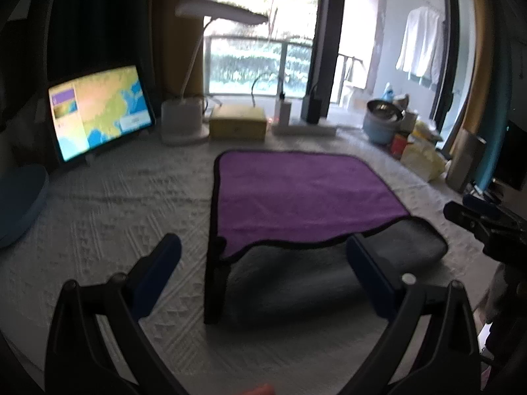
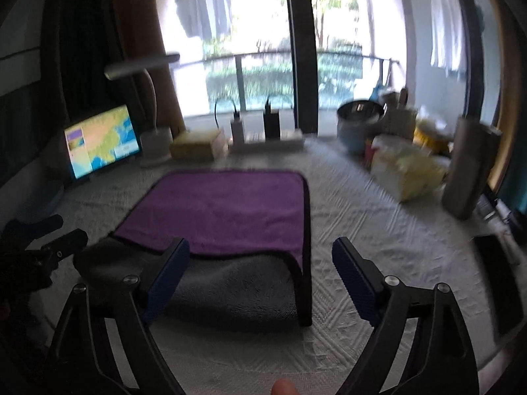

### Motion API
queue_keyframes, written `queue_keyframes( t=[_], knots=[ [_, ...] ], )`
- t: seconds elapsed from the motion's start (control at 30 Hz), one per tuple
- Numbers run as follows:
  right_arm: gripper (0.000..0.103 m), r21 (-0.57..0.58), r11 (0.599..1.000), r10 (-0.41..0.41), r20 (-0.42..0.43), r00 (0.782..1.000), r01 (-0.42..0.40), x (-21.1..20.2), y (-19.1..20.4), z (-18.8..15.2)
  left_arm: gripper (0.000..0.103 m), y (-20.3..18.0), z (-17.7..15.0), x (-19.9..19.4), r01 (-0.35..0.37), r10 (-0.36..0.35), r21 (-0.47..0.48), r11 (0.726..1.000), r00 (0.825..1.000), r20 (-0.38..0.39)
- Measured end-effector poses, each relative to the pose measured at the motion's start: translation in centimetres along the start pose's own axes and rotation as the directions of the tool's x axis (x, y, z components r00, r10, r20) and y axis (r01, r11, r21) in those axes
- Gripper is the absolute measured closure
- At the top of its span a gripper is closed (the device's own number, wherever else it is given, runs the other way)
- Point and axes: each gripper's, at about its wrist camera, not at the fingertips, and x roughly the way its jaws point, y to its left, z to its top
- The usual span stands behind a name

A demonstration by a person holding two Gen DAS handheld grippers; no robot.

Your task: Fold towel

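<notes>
The towel (image 1: pixel 303 194) lies on the white textured table cover, purple on one face and dark grey on the other. Its purple part is folded over the grey part (image 1: pixel 296 283), which shows along the near edge. It also shows in the right wrist view (image 2: pixel 224 210). My left gripper (image 1: pixel 263 256) is open and empty, above the towel's near left corner. My right gripper (image 2: pixel 260 263) is open and empty, above the near right corner. Each gripper shows at the edge of the other's view.
At the back stand a tablet (image 1: pixel 98 115), a white desk lamp (image 1: pixel 184 121), a yellow box (image 1: pixel 237 123) and chargers. A blue pot (image 1: pixel 382 121) and yellow packages (image 2: pixel 411 171) crowd the right side. A blue round object (image 1: pixel 19 200) sits at the left.
</notes>
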Motion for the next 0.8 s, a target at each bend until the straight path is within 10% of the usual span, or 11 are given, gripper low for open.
queue_keyframes(
  t=[0.67,0.8],
  knots=[
    [0.037,-0.011,0.998,0.053,-0.228,0.972,-0.057,7.0,-1.6,-0.9,0.050,-0.9,-1.6,5.6,-0.017,0.049,0.144,0.989,0.974,-0.223],
    [0.063,-0.054,0.998,0.019,-0.247,0.969,-0.034,7.5,-1.2,-1.3,0.067,-1.0,-1.8,5.3,-0.017,0.052,0.162,0.987,0.976,-0.211]
  ],
)
